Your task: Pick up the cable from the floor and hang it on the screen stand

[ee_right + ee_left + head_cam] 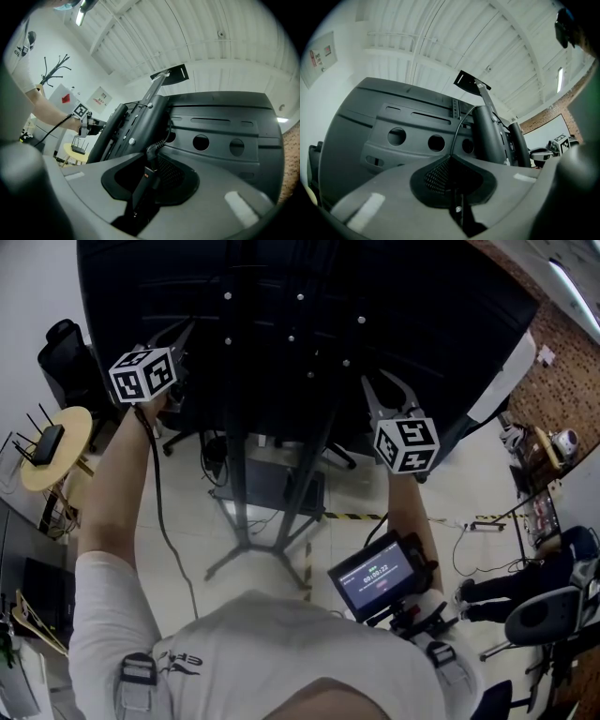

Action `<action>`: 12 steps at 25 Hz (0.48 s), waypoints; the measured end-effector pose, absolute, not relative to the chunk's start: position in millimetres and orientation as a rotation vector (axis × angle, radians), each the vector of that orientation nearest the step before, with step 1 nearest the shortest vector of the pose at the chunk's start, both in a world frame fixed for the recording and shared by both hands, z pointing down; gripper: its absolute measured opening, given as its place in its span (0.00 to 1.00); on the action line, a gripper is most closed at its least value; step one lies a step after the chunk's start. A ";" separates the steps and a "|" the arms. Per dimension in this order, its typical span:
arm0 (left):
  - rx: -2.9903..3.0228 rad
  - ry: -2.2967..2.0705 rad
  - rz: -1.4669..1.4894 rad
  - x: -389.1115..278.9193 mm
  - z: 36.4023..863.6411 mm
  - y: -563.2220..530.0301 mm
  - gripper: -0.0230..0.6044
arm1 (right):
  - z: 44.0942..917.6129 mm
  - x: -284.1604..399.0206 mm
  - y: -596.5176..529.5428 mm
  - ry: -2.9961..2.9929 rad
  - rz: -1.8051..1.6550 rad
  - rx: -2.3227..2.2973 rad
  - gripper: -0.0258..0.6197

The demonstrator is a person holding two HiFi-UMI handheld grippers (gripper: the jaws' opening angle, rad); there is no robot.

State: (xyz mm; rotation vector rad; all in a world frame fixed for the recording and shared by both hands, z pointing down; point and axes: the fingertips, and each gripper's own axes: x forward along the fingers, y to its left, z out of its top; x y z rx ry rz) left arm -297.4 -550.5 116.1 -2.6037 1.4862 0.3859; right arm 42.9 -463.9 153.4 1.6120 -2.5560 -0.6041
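Note:
The thin black cable [159, 507] hangs from my left gripper [178, 341] down past the person's arm. In the left gripper view the jaws [452, 161] are shut on the cable [456, 133], which runs up behind the stand pole [490, 136]. My right gripper [387, 395] is held up at the back of the big black screen [309, 315]. In the right gripper view it [154, 159] is shut on the cable's black plug [143, 183], whose lead [161, 140] curls up against the stand column [126, 131]. The left gripper [82, 123] shows far off to the left.
The stand's legs [246, 521] spread over the tiled floor below the screen. A round yellow table with a router [52, 451] and an office chair [66, 348] stand at the left. A seated person [525, 587] and loose floor cables [478, 526] are at the right.

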 end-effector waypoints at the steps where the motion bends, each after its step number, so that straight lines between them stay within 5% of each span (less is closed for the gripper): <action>1: -2.606 1.483 0.396 -296.6 117.2 -549.4 0.05 | 153.9 42.3 -463.9 -2.560 -0.602 1.611 0.19; 12: -2.602 1.485 0.494 -298.2 120.4 -542.1 0.07 | 152.4 42.7 -462.4 -2.585 -0.580 1.629 0.20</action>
